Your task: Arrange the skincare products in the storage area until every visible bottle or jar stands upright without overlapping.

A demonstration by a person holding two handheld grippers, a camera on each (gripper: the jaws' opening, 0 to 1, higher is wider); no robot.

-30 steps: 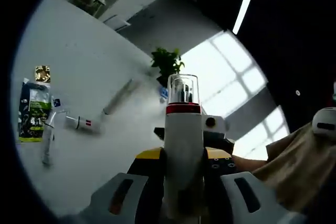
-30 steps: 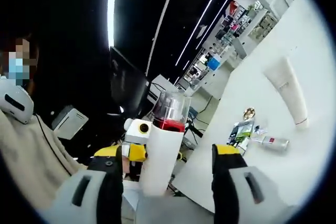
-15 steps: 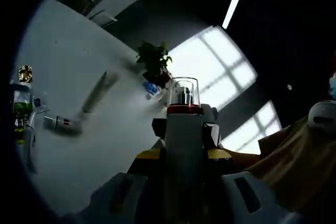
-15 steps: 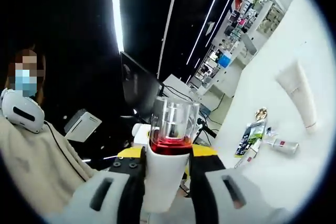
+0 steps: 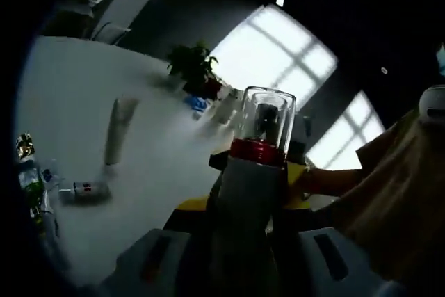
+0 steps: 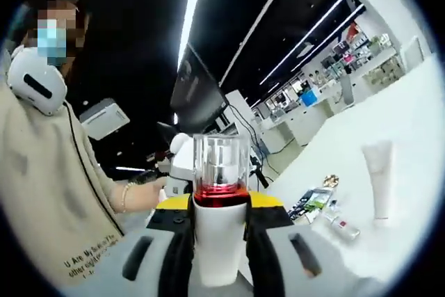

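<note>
Pump bottle [image 6: 220, 227] is standing lengthwise between both hand-held grippers, right hand-held gripper [image 6: 221, 255] and left hand-held gripper [image 5: 243, 255] clenching it, while the surface [image 6: 410, 193] is lying ahead.

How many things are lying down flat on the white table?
At least 4: a long white tube, a small bottle with a red mark, a green packet and a gold sachet. Small bits beside the packet are too blurry to count.

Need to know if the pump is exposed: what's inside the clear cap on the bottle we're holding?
Through the clear cap a silvery pump head shows above the red collar of the white bottle. The fingers cover the bottle's lower sides.
</note>
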